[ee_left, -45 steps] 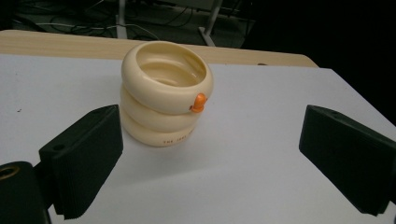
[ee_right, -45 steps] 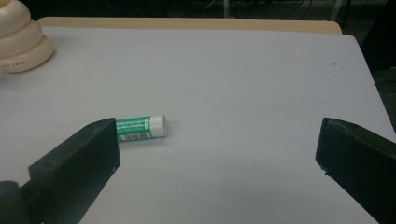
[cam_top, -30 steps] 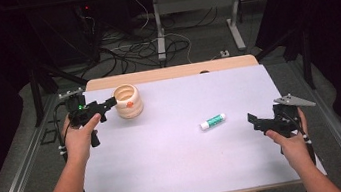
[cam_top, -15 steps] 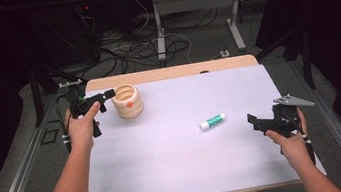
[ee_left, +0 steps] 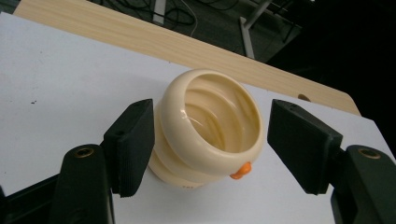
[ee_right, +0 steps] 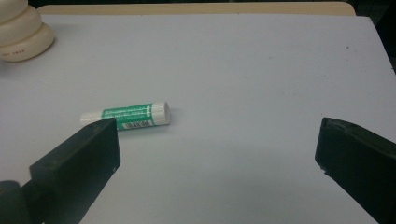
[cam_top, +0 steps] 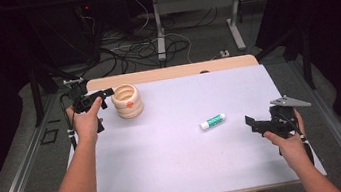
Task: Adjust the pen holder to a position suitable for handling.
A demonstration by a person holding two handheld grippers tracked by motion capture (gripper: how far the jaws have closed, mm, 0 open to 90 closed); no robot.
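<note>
The left gripper (ee_left: 210, 140) is at the cream ribbed cup (ee_left: 208, 130), which stands upright between its jaws at the far left of the white table (cam_top: 179, 170). The jaws have just been closing around it; one pad (ee_left: 130, 144) is touching or just beside the cup's side, while the other (ee_left: 299, 144) stands apart from the rim with a clear gap — so the cup is bracketed, not yet gripped. The step in hand appears to be grasping the cup. To do it well, the cup should be centred between the pads before they close further, so the near pad does not push it sideways or tip it; the pads should meet the ribbed wall below the flared rim. The right gripper (ee_right: 217, 154) hovers wide open and empty, with the green-and-white tube (ee_right: 125, 116) lying on the table just beyond its left jaw — well apart from the cup.
</note>
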